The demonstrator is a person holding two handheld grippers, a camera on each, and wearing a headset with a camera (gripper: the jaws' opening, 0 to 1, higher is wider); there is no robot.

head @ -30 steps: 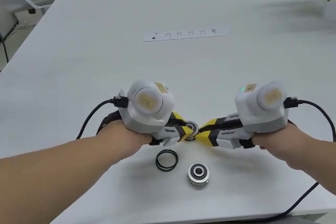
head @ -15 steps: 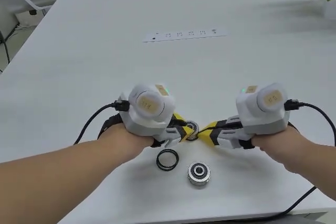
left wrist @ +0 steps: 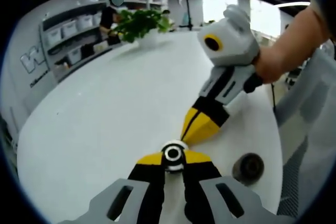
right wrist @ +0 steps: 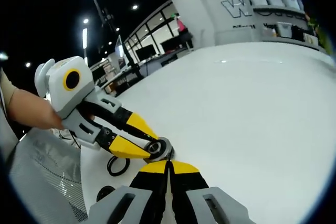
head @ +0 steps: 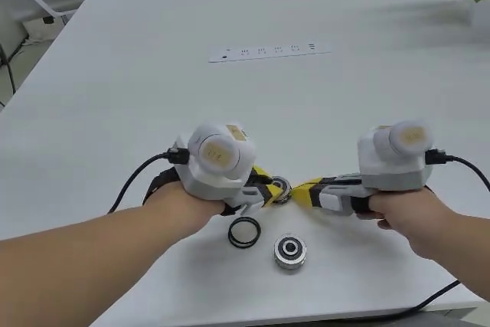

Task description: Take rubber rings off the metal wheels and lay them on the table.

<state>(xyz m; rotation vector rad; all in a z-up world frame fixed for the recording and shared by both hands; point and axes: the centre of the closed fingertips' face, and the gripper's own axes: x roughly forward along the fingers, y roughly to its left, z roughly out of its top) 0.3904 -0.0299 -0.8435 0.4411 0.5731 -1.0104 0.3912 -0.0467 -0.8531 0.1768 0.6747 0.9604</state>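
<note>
Wheel pinched in left gripper, right gripper closed at its rim (on what, we cannot tell); thin bite may slip.

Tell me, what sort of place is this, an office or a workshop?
Probably a lab or showroom-style workspace, though that is a guess: a large white table with a built-in power strip, wall shelves holding storage bins, and a potted plant.

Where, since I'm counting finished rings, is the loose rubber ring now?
In the head view the rubber ring lies flat on the table near its front edge, just nearer the person than the left gripper and left of the loose metal wheel.
</note>
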